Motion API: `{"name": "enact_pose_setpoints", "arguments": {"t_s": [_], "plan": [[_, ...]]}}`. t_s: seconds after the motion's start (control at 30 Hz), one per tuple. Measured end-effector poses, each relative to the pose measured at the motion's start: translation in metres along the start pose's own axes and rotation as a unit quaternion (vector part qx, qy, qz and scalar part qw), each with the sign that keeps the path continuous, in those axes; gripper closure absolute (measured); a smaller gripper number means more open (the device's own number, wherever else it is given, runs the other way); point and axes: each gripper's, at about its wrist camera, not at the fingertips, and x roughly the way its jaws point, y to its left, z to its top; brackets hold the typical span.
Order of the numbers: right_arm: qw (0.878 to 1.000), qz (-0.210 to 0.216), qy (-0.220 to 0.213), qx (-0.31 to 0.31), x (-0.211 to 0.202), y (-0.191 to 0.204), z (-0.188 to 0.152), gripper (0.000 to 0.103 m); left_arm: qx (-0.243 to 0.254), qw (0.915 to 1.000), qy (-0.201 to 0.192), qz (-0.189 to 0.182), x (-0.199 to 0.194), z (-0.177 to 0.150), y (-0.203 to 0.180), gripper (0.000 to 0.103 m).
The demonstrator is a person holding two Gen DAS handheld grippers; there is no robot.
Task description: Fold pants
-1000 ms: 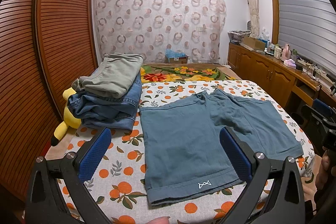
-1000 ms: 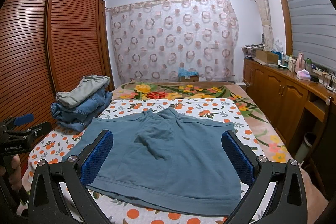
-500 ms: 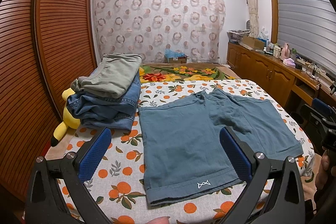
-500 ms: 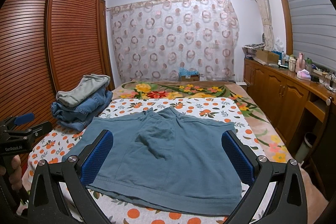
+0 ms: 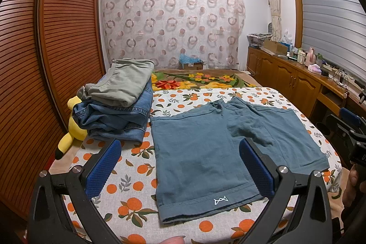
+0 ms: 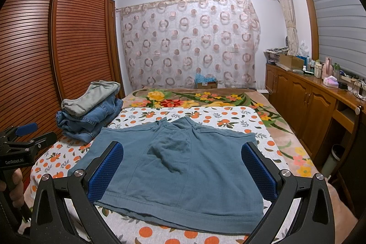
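Bedroom with an orange-print bed (image 5: 137, 184), teal shorts (image 5: 205, 152) spread flat near its front edge.
The shorts lie unfolded, waistband away, legs toward the front edge; a pile of folded clothes (image 5: 119, 102) sits just beside them by the left edge. Left tool (image 5: 180, 166) and right tool (image 6: 183, 166) hover released above them, empty.

Orange-print bed (image 5: 135, 184) carries flat teal shorts (image 5: 205, 152), folded clothes stack (image 5: 119, 111).

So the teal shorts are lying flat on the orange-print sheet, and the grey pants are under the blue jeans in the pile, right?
Not quite. In the left wrist view the grey pants lie on top of the blue jeans, not under. The teal shorts do lie flat on the orange-print sheet.
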Motion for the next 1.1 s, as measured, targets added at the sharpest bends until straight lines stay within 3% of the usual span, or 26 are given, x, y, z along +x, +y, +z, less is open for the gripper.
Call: {"name": "enact_pose_setpoints", "arguments": {"t_s": [1.1], "plan": [[1.000,0.000,-0.001,-0.001,-0.0005,-0.0002,0.0000,0.000,0.001,1.0000,0.000,-0.001,-0.0010,0.0000,-0.0009,0.000]]}}
